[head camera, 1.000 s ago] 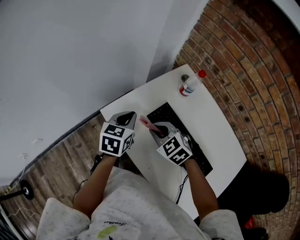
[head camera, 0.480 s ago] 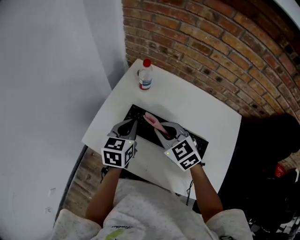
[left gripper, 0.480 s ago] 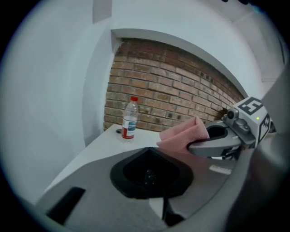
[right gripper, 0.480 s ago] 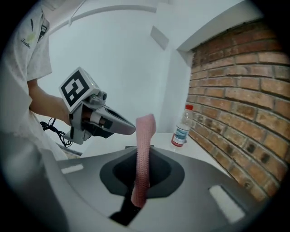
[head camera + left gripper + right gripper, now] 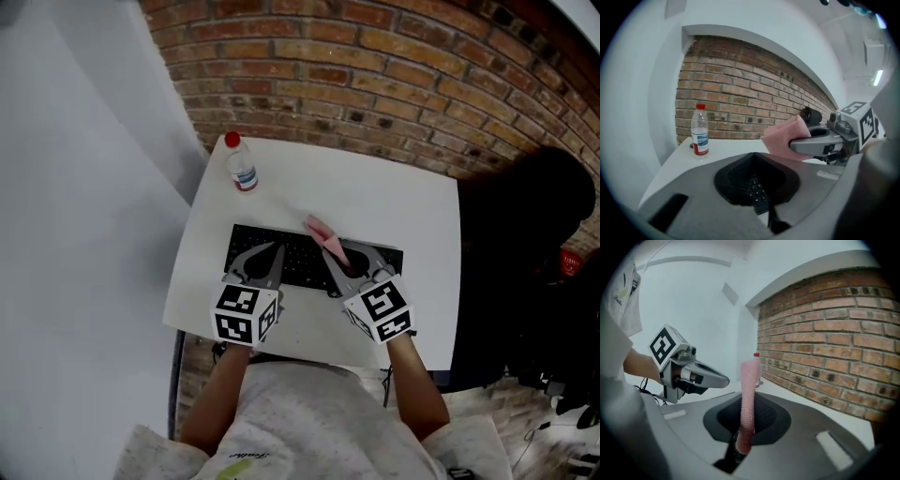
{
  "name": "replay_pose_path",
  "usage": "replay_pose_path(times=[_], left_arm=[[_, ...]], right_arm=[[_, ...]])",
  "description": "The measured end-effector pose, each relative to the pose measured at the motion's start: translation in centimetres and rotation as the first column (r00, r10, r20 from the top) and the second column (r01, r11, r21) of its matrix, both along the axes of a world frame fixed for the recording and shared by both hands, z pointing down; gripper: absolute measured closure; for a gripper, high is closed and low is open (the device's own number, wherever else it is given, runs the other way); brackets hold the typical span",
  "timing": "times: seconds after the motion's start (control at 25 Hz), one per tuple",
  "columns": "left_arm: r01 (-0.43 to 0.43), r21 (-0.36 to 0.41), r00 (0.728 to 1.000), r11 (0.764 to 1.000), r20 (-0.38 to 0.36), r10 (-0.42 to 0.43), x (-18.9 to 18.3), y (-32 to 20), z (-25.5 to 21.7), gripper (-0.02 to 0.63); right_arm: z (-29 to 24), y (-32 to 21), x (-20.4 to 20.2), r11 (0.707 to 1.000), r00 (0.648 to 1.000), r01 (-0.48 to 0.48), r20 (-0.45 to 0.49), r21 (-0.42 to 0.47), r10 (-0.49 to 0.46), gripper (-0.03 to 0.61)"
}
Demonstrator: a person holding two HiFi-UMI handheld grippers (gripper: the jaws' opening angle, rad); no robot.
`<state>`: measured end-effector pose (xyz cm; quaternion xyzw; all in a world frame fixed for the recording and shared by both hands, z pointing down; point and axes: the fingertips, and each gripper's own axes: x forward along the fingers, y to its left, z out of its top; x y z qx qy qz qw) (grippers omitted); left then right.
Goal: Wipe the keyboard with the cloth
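A black keyboard (image 5: pixel 305 255) lies across the near half of a white table (image 5: pixel 394 202). My right gripper (image 5: pixel 337 263) hovers over the keyboard's middle, shut on a pink cloth (image 5: pixel 323 235) that sticks out past its tips toward the wall. In the right gripper view the cloth (image 5: pixel 748 399) stands upright from the closed jaws of the right gripper (image 5: pixel 739 446). My left gripper (image 5: pixel 266 259) is above the keyboard's left end, jaws shut with nothing in them. In the left gripper view, keyboard keys (image 5: pixel 757 192) show through the left gripper (image 5: pixel 768 213), and the cloth (image 5: pixel 783 139) shows beyond.
A clear water bottle (image 5: pixel 241 166) with a red cap stands at the table's far left corner, also seen as the bottle (image 5: pixel 699 131). A brick wall (image 5: pixel 394 84) runs behind the table, a white wall (image 5: pixel 84 216) on the left. A dark bulky object (image 5: pixel 530 253) sits right of the table.
The head view has swung round so the table now lies square to the brick wall. Both grippers stay over the keyboard, the right one still holding the cloth.
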<state>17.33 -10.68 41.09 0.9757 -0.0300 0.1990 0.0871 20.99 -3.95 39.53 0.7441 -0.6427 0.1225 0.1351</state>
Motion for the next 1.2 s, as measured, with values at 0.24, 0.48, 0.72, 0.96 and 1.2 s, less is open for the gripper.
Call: replay_pose_path(times=[0.24, 0.48, 0.72, 0.96, 1.2], left_arm=[[-0.108, 0.011, 0.994, 0.994, 0.0, 0.108, 1.5, 1.9, -0.2, 0.618], [-0.192, 0.036, 0.981, 0.981, 0.018, 0.191, 2.6, 3.3, 0.2, 0.618], [-0.242, 0.042, 0.97, 0.969, 0.021, 0.242, 3.5, 4.1, 0.4, 0.618], [-0.253, 0.039, 0.967, 0.967, 0.025, 0.252, 4.0, 4.1, 0.6, 0.618], [-0.261, 0.029, 0.965, 0.965, 0.028, 0.26, 4.2, 4.2, 0.8, 0.618]], right_arm=[[-0.7, 3.0, 1.3, 0.981, 0.982, -0.185, 0.05, 0.061, 0.182, 0.555], [-0.3, 5.1, 1.9, 0.947, 0.948, -0.308, 0.107, 0.095, 0.298, 0.557], [0.0, 5.9, 2.5, 0.935, 0.938, -0.343, 0.089, 0.091, 0.336, 0.557], [-0.1, 5.7, 3.0, 0.933, 0.937, -0.346, 0.084, 0.095, 0.339, 0.557], [-0.1, 5.6, 3.3, 0.932, 0.935, -0.353, 0.081, 0.085, 0.346, 0.557]])
